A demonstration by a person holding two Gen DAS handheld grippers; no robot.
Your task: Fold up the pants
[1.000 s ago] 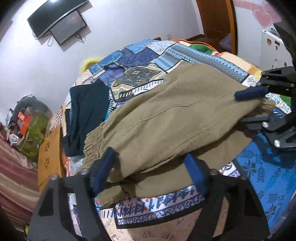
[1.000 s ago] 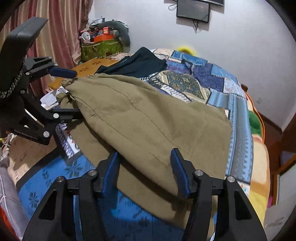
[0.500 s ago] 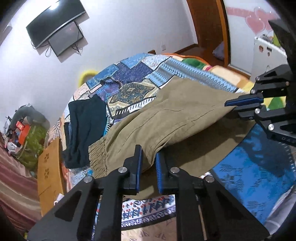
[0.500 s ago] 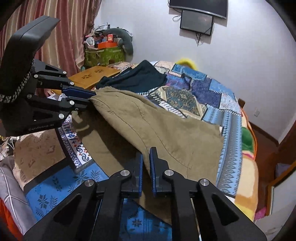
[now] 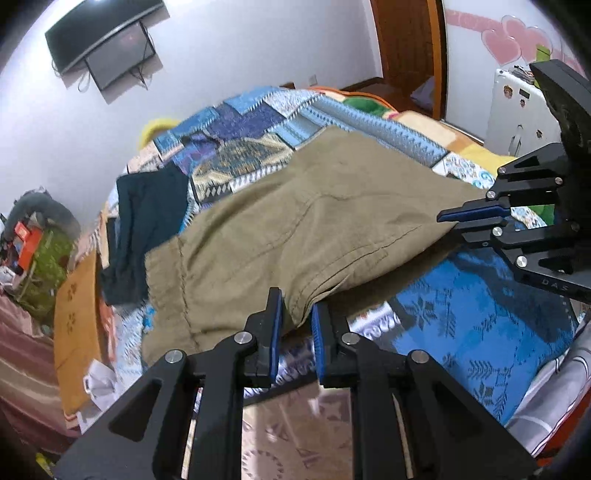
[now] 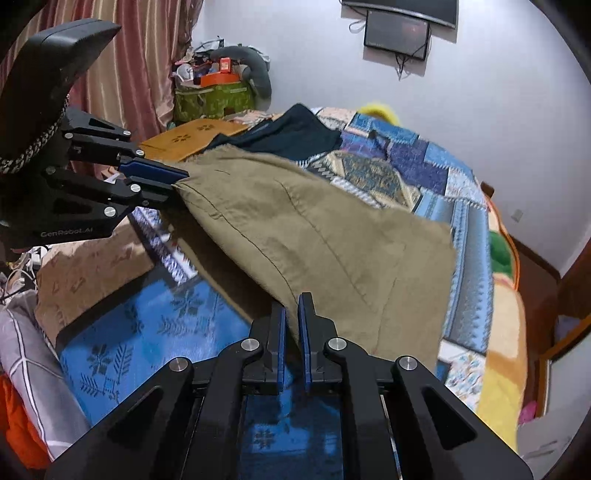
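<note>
The olive-brown pants (image 5: pixel 295 229) hang stretched above the patchwork bed, also in the right wrist view (image 6: pixel 314 229). My left gripper (image 5: pixel 296 312) is shut on the near edge of the pants by the elastic waistband. My right gripper (image 6: pixel 291 317) is shut on the other near corner of the cloth. Each gripper shows in the other's view: the right one (image 5: pixel 452 221) at the right, the left one (image 6: pixel 177 181) at the left. The lifted near edge is taut between them; the far part rests on the bed.
A dark folded garment (image 5: pixel 147 221) lies on the bed (image 5: pixel 480 310) beyond the pants. A wooden board (image 6: pixel 192 138) and a cluttered green bag (image 6: pixel 214 99) stand at the left side. A wall screen (image 6: pixel 397 31) hangs behind. A door frame (image 5: pixel 406 48) is far right.
Both grippers closed on the near edge of the pants, then lifted it. The cloth now hangs raised and taut between them, off the blue blanket.
</note>
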